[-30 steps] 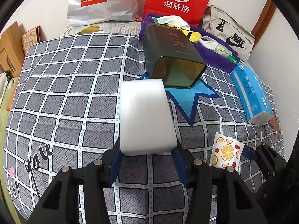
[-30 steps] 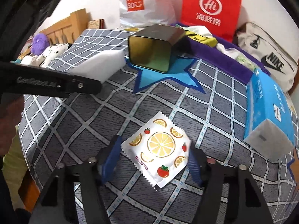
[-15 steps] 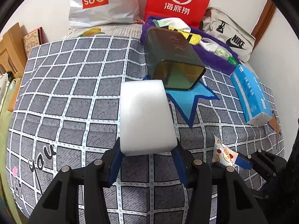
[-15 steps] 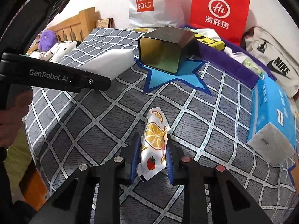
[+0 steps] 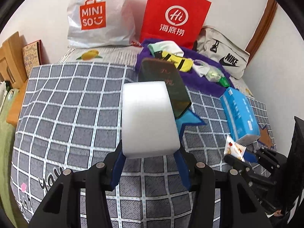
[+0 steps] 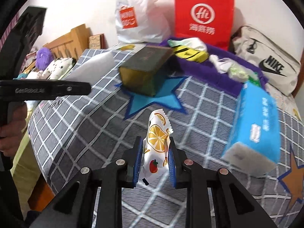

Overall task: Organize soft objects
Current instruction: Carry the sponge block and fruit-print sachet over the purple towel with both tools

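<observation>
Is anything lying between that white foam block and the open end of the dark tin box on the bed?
Nothing visible does. The left gripper holds the white foam block above the checked bedspread, just in front of the dark tin box. Only bare bedspread and its blue star patch lie before the opening.

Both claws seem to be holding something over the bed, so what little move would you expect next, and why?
Probably carrying the white foam block forward to the mouth of the dark tin box. The left gripper already grips the block above the checked bedspread, the box lies on its side just beyond it, and the right gripper holds the fruit-print packet, which could follow.
</observation>
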A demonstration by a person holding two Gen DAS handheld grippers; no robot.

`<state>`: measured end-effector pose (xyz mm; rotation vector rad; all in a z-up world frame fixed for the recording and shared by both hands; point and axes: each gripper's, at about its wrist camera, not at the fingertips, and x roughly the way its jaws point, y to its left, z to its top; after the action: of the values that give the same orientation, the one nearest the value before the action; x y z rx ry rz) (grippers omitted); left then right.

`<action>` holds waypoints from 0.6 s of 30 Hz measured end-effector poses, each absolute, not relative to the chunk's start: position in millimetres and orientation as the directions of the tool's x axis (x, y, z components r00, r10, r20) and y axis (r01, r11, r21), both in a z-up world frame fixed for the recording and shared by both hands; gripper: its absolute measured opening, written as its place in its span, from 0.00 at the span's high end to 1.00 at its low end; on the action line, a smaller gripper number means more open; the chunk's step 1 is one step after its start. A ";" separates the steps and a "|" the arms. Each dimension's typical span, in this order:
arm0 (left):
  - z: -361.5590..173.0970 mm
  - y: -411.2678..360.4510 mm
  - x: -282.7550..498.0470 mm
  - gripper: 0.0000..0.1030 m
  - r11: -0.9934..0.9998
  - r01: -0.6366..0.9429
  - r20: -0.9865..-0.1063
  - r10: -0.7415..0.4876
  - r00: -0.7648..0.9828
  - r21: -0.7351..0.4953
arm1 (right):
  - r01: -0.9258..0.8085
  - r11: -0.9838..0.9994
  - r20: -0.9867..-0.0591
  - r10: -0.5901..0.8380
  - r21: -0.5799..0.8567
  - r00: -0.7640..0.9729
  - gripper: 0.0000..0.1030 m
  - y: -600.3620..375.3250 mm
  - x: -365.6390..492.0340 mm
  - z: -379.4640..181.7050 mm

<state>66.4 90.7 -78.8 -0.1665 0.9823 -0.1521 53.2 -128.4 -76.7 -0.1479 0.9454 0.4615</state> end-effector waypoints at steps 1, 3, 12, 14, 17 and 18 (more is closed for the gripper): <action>-76.2 90.0 67.8 0.54 0.976 0.056 -0.809 -0.204 0.551 -0.208 | -0.435 0.897 -0.807 0.311 0.075 0.502 0.76 -132.6 55.8 -74.3; -70.4 87.8 72.8 0.54 0.976 0.062 -0.803 -0.207 0.558 -0.208 | -0.414 0.908 -0.803 0.296 0.069 0.517 0.76 -141.9 61.7 -68.7; -51.7 76.3 103.4 0.54 0.979 0.080 -0.792 -0.199 0.578 -0.187 | -0.332 0.942 -0.791 0.234 0.041 0.566 0.76 -175.0 97.7 -48.7; -48.7 72.4 112.2 0.54 0.979 0.083 -0.791 -0.198 0.579 -0.184 | -0.321 0.946 -0.790 0.223 0.035 0.571 0.76 -180.3 106.2 -45.1; -44.6 66.9 125.7 0.54 0.980 0.090 -0.789 -0.196 0.582 -0.177 | -0.304 0.952 -0.791 0.202 0.021 0.578 0.76 -187.0 119.5 -41.3; -42.8 64.2 131.6 0.54 0.981 0.093 -0.789 -0.193 0.583 -0.171 | -0.298 0.954 -0.790 0.199 0.022 0.580 0.76 -190.4 125.0 -39.4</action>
<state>131.6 64.2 -42.8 -0.1156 0.9341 -0.1677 125.0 -190.4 -39.4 -0.1175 0.9070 0.2911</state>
